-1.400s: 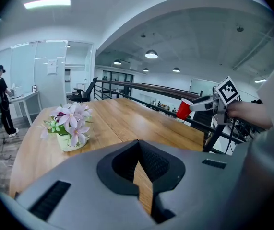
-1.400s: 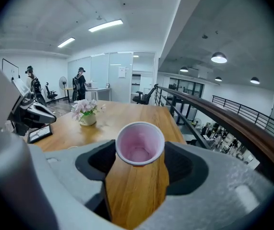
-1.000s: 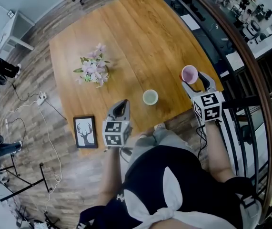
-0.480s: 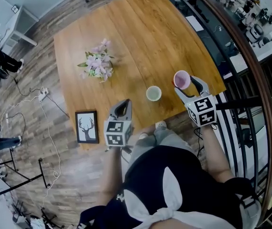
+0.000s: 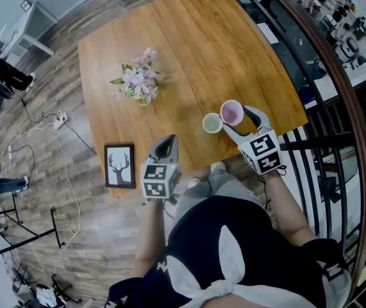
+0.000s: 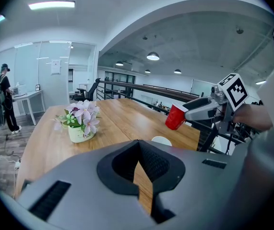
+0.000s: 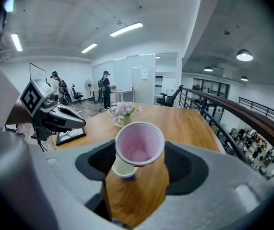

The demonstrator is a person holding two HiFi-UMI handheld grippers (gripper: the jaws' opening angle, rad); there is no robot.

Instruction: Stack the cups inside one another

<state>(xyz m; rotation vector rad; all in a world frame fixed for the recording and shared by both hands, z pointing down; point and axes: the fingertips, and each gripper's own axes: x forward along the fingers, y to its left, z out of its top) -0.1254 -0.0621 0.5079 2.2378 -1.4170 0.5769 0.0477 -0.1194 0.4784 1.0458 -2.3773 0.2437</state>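
If lowered at its present tilt, likely to strike a rim instead of dropping in. Red cup (image 5: 232, 112) clamped in the right gripper (image 5: 239, 120), jaws set wide across its wall, lifted clear of the wooden table (image 5: 189, 37), pink inside showing, mouth tipped back toward the gripper's own camera. White cup (image 5: 212, 123) upright on the table near the front edge, just beside and below the red one, apparently not touching it.

Nothing steadying that white cup, so a sideways nudge could topple it or push it toward the table edge. Squeezing harder to correct the angle could buckle the red cup's thin wall. Letting go early, before the base sits over the open mouth, could send it rolling across the boards. Safer to level it first, base down, then centre it and ease it down. Hard to judge from here whether one fits snugly in the other.

Right hand stretched forward and inward, gripper sloping down, marker cube facing up. Left gripper (image 5: 164, 141) pressed closed on nothing, hovering off the table's near edge, sloping down and forward, close to the framed deer picture (image 5: 119, 167), well apart from both cups. Potted flowers (image 5: 136, 85) further back, out of the path.
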